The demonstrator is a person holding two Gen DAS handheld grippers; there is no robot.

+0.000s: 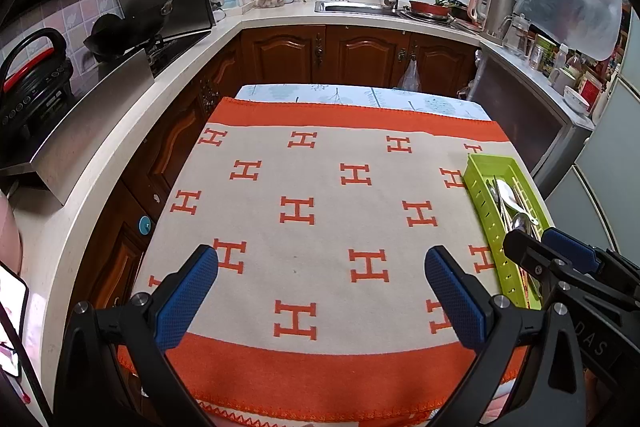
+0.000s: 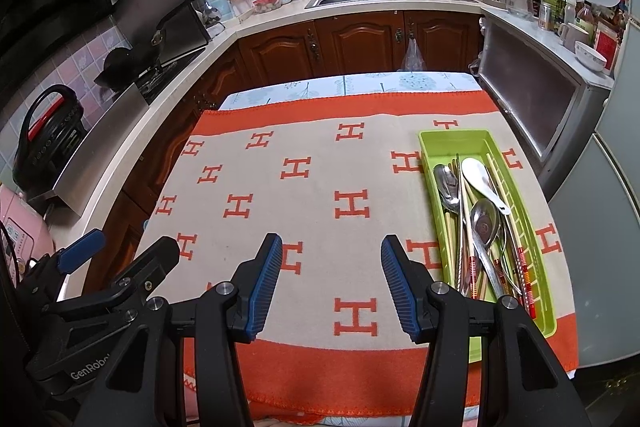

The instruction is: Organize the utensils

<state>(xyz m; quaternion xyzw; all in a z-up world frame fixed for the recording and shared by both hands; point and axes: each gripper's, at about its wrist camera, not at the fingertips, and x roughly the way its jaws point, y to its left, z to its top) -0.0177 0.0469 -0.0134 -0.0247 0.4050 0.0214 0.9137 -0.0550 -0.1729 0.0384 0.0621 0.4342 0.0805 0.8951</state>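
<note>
Right wrist view: green tray [image 2: 452, 143] of spoons and chopsticks [image 2: 478, 227] is seen right of right gripper [image 2: 330, 283], released, empty. Left gripper [image 1: 322, 297] likewise released. One handle should be grasped singly, tangle avoided.

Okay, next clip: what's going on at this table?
Nobody is handling anything. The left gripper and right gripper both hang open and empty over the orange-and-beige blanket. All the utensils, metal spoons, a white spoon and chopsticks, already lie together in the green tray at the table's right edge.
</note>
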